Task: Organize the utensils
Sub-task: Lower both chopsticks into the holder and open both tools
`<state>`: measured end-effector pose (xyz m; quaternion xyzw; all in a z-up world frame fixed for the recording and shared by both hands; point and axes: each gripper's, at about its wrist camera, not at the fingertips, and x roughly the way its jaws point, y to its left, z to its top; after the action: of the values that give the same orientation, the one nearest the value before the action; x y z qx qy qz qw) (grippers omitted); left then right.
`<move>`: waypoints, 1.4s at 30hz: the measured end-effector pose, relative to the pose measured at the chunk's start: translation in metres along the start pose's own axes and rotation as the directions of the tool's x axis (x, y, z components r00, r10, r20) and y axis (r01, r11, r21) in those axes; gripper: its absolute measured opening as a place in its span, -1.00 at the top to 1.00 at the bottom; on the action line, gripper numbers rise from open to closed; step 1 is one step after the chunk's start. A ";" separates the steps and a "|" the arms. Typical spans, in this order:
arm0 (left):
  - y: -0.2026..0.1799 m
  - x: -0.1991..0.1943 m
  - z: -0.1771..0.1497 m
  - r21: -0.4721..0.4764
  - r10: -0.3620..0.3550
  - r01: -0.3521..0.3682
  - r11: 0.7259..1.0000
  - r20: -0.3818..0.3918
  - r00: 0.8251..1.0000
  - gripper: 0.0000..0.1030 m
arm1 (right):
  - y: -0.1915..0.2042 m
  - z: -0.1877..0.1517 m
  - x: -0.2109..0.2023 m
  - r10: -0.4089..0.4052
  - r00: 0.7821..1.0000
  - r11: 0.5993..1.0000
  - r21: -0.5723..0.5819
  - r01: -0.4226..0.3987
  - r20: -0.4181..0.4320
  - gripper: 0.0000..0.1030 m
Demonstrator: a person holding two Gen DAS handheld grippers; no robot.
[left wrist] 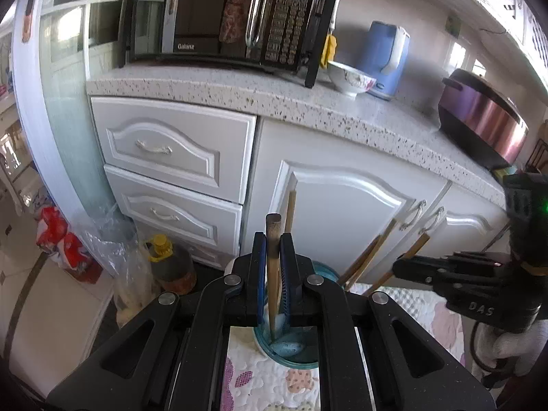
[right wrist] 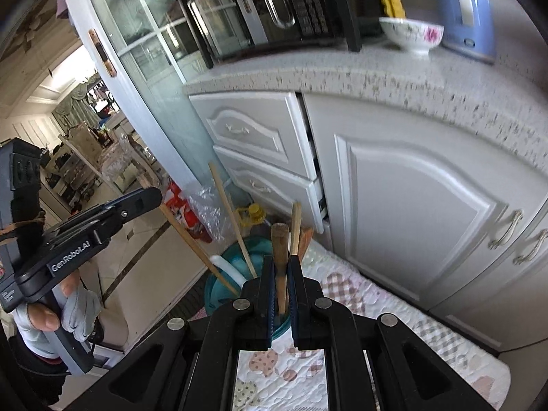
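Note:
A teal glass cup (left wrist: 295, 351) stands on a quilted cloth (left wrist: 267, 380) in front of the cabinets. My left gripper (left wrist: 273, 239) is shut on a brown wooden chopstick (left wrist: 273, 267) whose lower end reaches down into the cup. My right gripper (right wrist: 281, 262) is shut on another brown chopstick (right wrist: 280, 239) above the same cup (right wrist: 219, 291). Each gripper also shows in the other's view: the right one (left wrist: 399, 268) with its stick slanting down, the left one (right wrist: 154, 198) with its stick slanting into the cup. More chopsticks (right wrist: 233, 219) lean in the cup.
White drawers (left wrist: 171, 147) and cabinet doors (left wrist: 342, 212) stand close behind the cup. The speckled counter (left wrist: 308, 102) bears a microwave (left wrist: 222, 17), bowl (left wrist: 351, 77), blue kettle (left wrist: 385, 58) and rice cooker (left wrist: 483, 116). An oil bottle (left wrist: 169, 263) and plastic bags (left wrist: 113, 239) sit on the floor at left.

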<state>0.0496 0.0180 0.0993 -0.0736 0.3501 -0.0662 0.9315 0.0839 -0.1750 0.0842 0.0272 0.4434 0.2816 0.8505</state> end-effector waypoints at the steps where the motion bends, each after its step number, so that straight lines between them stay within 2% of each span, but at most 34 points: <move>1: 0.000 0.002 -0.002 -0.002 -0.001 0.001 1.000 -0.005 1.000 0.87 | -0.001 -0.002 0.003 0.001 1.000 1.000 0.004 -0.001 -0.007 0.87; 12: -0.003 0.015 -0.013 -0.004 -0.007 0.007 1.000 -0.039 0.999 0.87 | -0.011 -0.010 0.012 0.011 1.000 0.998 0.067 -0.009 -0.026 0.87; 14: -0.005 0.016 -0.015 0.003 0.001 -0.001 1.000 -0.036 0.999 0.87 | -0.012 -0.014 0.013 0.010 0.999 0.997 0.073 -0.007 -0.039 0.75; 16: -0.004 0.016 -0.016 0.001 0.005 -0.005 1.000 -0.035 0.999 0.87 | -0.011 -0.017 0.014 0.010 0.999 0.997 0.075 -0.007 -0.044 0.50; 21: -0.005 0.010 -0.017 -0.008 0.011 -0.012 1.000 -0.043 0.999 0.87 | -0.007 -0.023 0.013 0.012 0.998 0.998 0.067 -0.008 -0.057 0.48; 24: -0.007 0.006 -0.019 -0.002 0.018 -0.018 1.000 -0.045 0.999 0.81 | -0.006 -0.025 0.013 0.011 0.998 0.998 0.066 -0.007 -0.062 0.45; 29: -0.008 -0.002 -0.021 -0.004 0.026 -0.026 1.000 -0.041 0.999 0.45 | -0.005 -0.033 0.006 0.006 0.998 0.998 0.069 -0.001 -0.064 0.35; 42: -0.020 -0.028 -0.033 0.022 0.049 -0.049 0.999 -0.003 0.999 0.44 | 0.011 -0.050 -0.023 -0.035 0.999 0.998 0.044 0.036 -0.022 0.31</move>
<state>0.0054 0.0003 0.0970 -0.0548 0.3527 -0.0471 0.9329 0.0305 -0.1876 0.0741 0.0354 0.4591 0.2567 0.8497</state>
